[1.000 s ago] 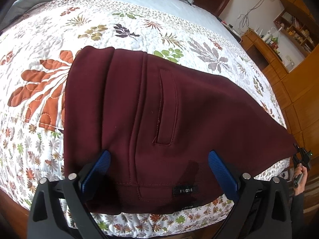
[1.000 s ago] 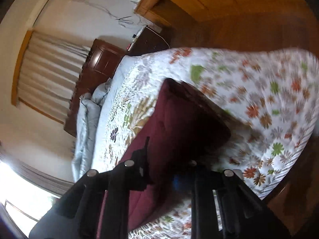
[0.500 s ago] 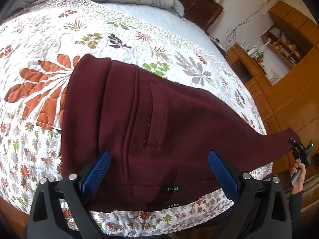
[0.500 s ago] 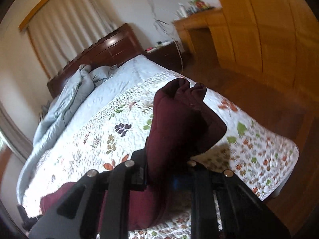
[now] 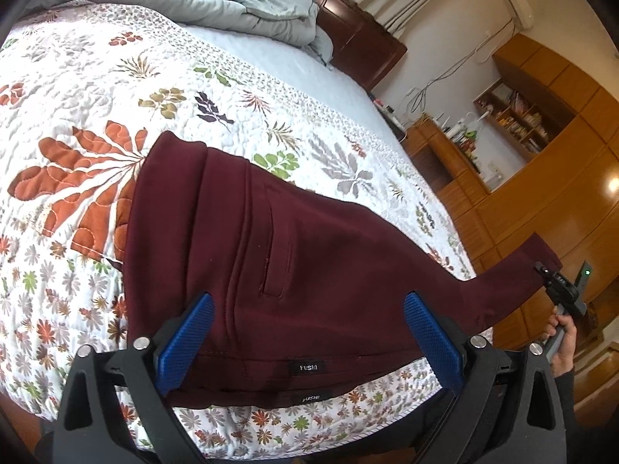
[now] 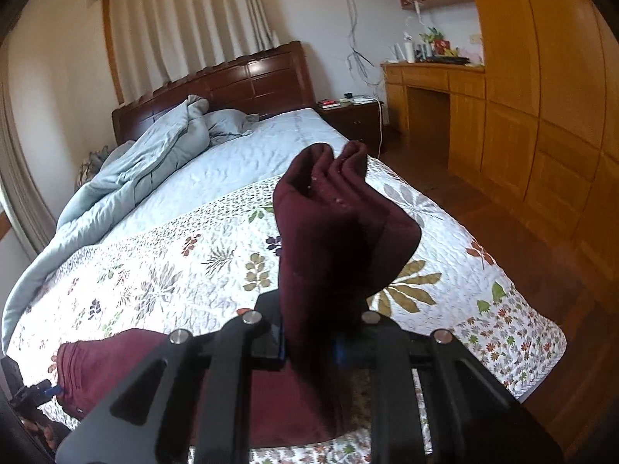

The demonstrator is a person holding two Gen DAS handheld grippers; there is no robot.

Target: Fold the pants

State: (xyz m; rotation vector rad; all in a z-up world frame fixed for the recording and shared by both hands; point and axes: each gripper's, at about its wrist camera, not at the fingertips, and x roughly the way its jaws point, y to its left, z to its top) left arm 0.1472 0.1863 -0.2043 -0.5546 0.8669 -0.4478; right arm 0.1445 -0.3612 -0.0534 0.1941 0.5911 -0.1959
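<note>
Maroon pants [image 5: 294, 270] lie along the near edge of the floral quilt [image 5: 96, 123], waistband and black labels toward me. My left gripper [image 5: 309, 342] is open, its blue pads [image 5: 429, 342] spread wide just above the waistband, holding nothing. My right gripper [image 6: 309, 342] is shut on the leg cuffs [image 6: 332, 212], which stand bunched above its fingers, lifted off the bed. In the left wrist view the right gripper [image 5: 561, 290] holds the leg end at the far right, past the bed's corner.
A rumpled blue duvet [image 6: 147, 158] lies by the dark wooden headboard [image 6: 240, 85]. A nightstand [image 6: 356, 116], wooden desk [image 6: 429, 89] and wardrobe [image 6: 541, 108] line the right side, with wooden floor [image 6: 503, 232] between them and the bed.
The right gripper has raised the leg cuffs and swung to face the headboard. The left gripper has pulled back slightly from the waistband, still open.
</note>
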